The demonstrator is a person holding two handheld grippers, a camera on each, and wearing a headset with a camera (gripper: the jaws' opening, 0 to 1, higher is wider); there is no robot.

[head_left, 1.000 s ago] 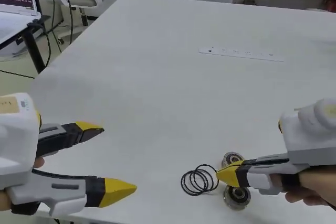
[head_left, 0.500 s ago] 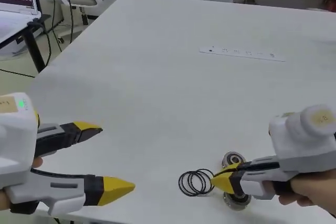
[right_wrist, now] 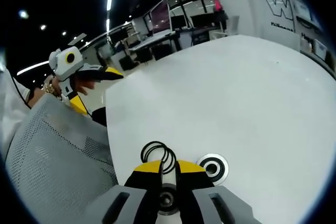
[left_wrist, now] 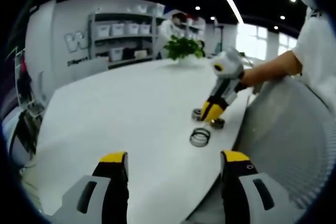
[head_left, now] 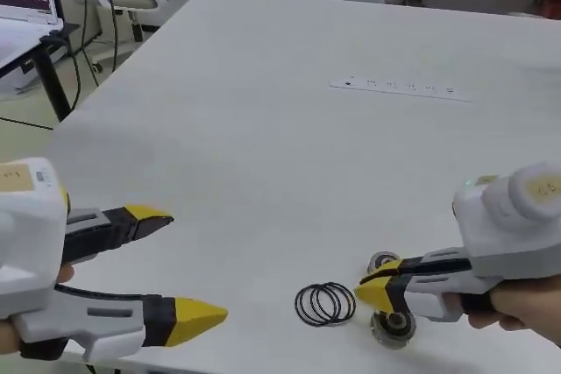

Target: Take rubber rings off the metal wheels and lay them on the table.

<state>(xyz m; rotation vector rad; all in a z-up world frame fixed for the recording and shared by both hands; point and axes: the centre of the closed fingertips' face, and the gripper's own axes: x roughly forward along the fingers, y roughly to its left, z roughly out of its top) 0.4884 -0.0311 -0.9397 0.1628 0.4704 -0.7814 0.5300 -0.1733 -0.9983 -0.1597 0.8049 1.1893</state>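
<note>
Whereas the head view half hid two metal wheels [head_left: 392, 326] behind the right gripper [head_left: 364, 291], its own view showed jaws together over the nearer; three rubber rings [head_left: 324, 302] lay on the table [head_left: 263, 129] just left; left gripper [head_left: 195, 263] gaped.

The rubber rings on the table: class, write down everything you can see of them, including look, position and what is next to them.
The rubber rings are thin black loops, three or four of them, overlapping in a small cluster. They lie flat on the white table near its front edge, off any wheel. The yellow tips of the right hand-held gripper sit just beside them; whether they touch cannot be told. A metal wheel lies close by on that side.
</note>
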